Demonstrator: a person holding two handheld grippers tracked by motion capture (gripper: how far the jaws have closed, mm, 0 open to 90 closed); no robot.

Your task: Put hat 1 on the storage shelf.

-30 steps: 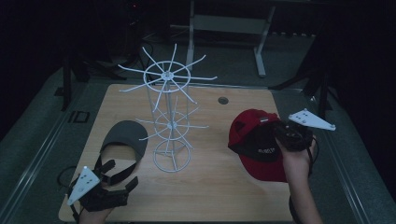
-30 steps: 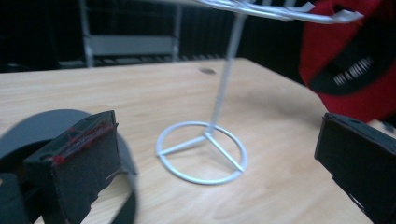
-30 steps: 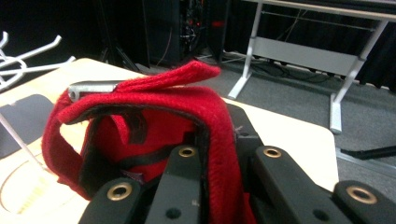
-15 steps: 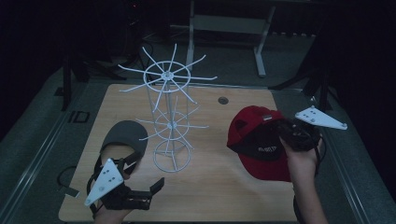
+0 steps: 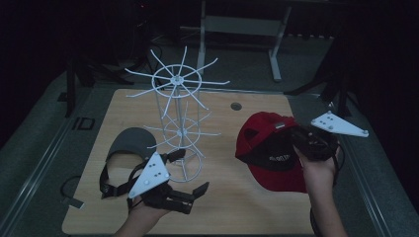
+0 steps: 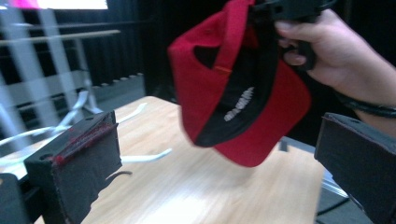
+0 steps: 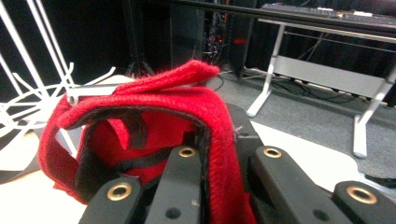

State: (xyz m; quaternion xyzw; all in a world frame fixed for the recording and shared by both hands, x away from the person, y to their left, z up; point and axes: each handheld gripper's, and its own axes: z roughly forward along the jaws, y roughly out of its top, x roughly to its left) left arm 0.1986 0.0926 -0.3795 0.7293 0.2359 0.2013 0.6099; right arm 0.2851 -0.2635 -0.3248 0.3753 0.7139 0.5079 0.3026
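Red fabric baseball cap (image 5: 276, 153): right of frame, lifted, clamped in right gripper (image 5: 309, 143). Grey cap (image 5: 129, 143): flat, lower left, beside wide-open left gripper (image 5: 180, 175). White wire hat rack (image 5: 179, 123): centre, bare; apparently both hangings remain.

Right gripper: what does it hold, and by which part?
The right gripper is shut on the red fabric cap, clamping its back rim beside the strap opening.
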